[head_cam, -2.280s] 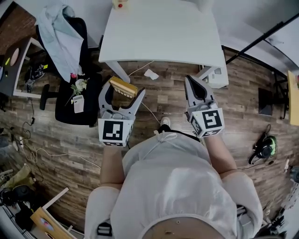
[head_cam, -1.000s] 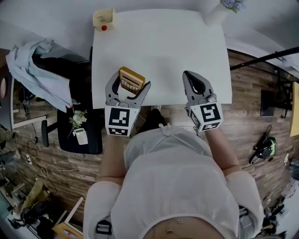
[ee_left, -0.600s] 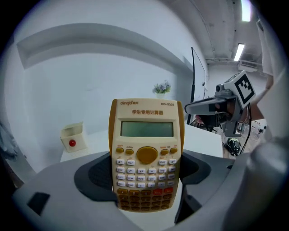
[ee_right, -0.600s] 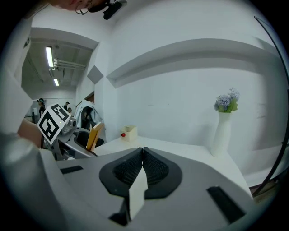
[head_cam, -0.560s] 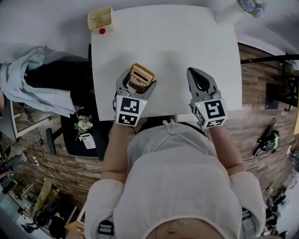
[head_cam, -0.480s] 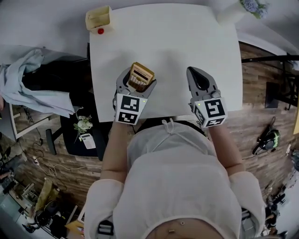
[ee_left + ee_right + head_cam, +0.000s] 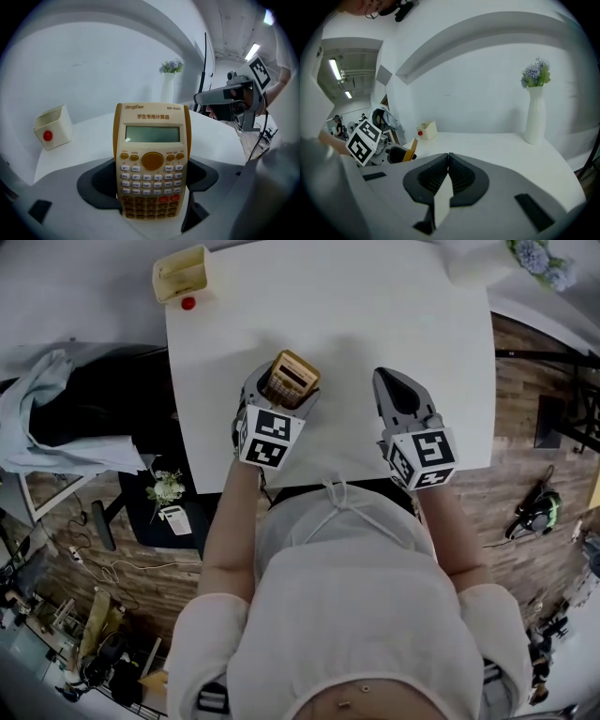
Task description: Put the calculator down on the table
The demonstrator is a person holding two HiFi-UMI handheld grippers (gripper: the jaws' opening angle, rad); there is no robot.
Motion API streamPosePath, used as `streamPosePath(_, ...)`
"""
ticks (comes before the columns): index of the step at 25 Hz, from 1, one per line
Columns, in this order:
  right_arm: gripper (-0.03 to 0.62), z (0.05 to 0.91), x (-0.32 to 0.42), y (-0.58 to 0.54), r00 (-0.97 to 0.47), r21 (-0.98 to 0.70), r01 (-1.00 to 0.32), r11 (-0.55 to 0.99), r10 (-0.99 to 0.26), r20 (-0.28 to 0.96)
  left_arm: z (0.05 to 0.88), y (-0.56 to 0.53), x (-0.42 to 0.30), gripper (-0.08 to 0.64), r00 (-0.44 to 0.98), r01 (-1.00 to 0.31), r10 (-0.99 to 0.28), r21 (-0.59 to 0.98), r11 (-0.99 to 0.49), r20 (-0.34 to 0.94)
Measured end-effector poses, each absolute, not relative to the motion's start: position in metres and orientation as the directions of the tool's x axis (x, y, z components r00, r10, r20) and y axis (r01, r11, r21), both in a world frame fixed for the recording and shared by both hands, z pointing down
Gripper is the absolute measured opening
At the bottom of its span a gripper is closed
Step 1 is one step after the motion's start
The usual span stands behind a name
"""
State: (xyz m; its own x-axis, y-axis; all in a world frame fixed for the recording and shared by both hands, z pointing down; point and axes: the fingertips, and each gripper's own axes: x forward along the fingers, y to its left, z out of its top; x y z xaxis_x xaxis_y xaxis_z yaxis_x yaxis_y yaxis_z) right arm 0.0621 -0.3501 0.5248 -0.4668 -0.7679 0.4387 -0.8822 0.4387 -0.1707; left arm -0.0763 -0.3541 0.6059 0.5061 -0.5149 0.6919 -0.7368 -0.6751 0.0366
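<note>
Calculator (image 7: 289, 379) moved over table (image 7: 375, 306), in left gripper (image 7: 281, 392).

A cream open-topped box (image 7: 181, 273) with a round red knob (image 7: 188, 304) on its front stands at the far left corner of the desk (image 7: 375, 324). At the far right corner is a white vase (image 7: 534, 115) holding pale blue flowers (image 7: 536, 72). Left of the desk, a light cloth (image 7: 52, 423) drapes over a black chair (image 7: 112, 395). A small sprig of flowers (image 7: 166, 487) lies there beside a white tag (image 7: 172, 518). The wood-plank floor (image 7: 520, 371) carries cables (image 7: 122, 563) at left and a green-and-black object (image 7: 532, 517) at right.
</note>
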Motion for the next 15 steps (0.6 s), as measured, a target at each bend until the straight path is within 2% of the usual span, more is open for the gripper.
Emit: streamPosePath(15,0.006,0.539,0.087,-0.351,-0.468,-0.172,-0.879,0.445,-0.732,0.495,0.648,-0.354,-0.045,0.417,0.428,-0.713,-0.381,0.047,-0.7,0.819)
